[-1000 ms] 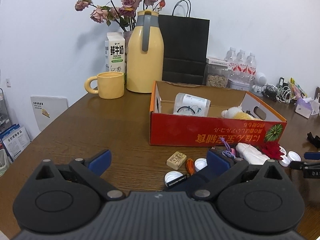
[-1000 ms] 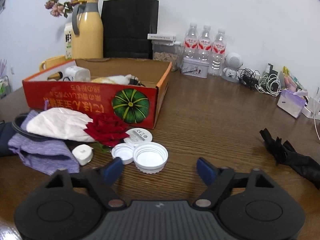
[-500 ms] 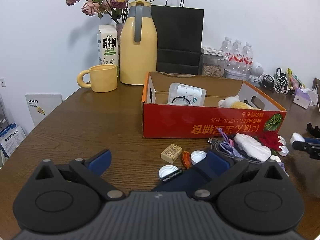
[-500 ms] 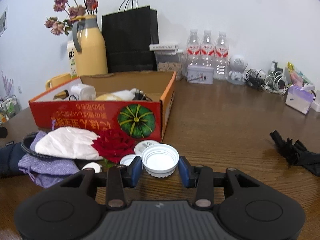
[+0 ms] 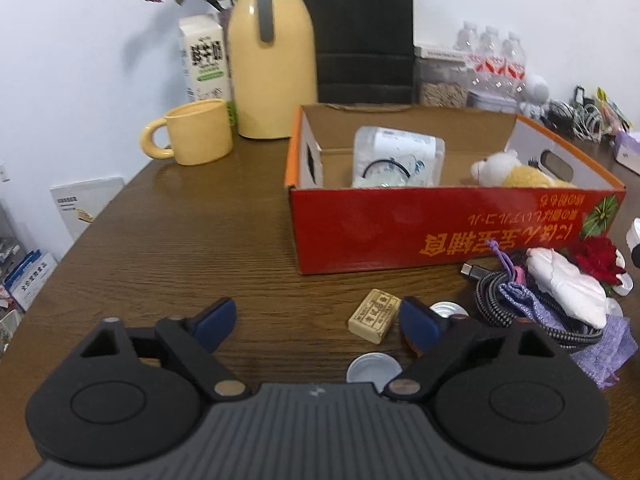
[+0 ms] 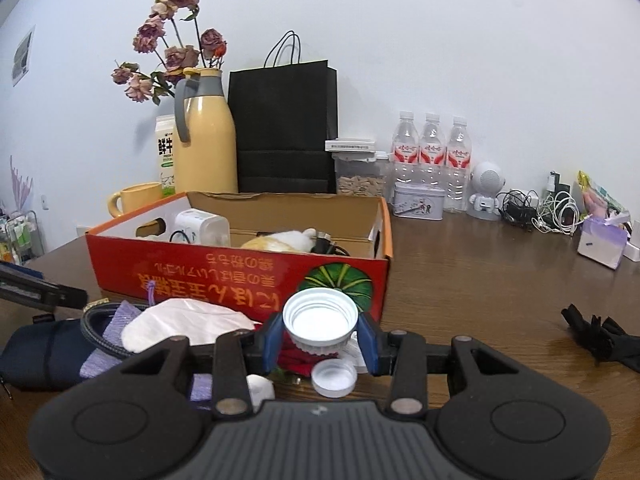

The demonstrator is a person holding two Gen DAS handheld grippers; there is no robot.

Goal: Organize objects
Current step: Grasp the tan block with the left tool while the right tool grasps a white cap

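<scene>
My right gripper [image 6: 320, 340] sits level, clamping the white lid [image 6: 319, 322] before the box [image 6: 240, 276]. My left gripper [image 5: 318, 322] hovers wide, empty.

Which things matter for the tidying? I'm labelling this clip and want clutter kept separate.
Job: large white cap in right gripper, red box, small cap, tan block, cable.
Lying about: thermos, mug, black bag, water bottles.
</scene>
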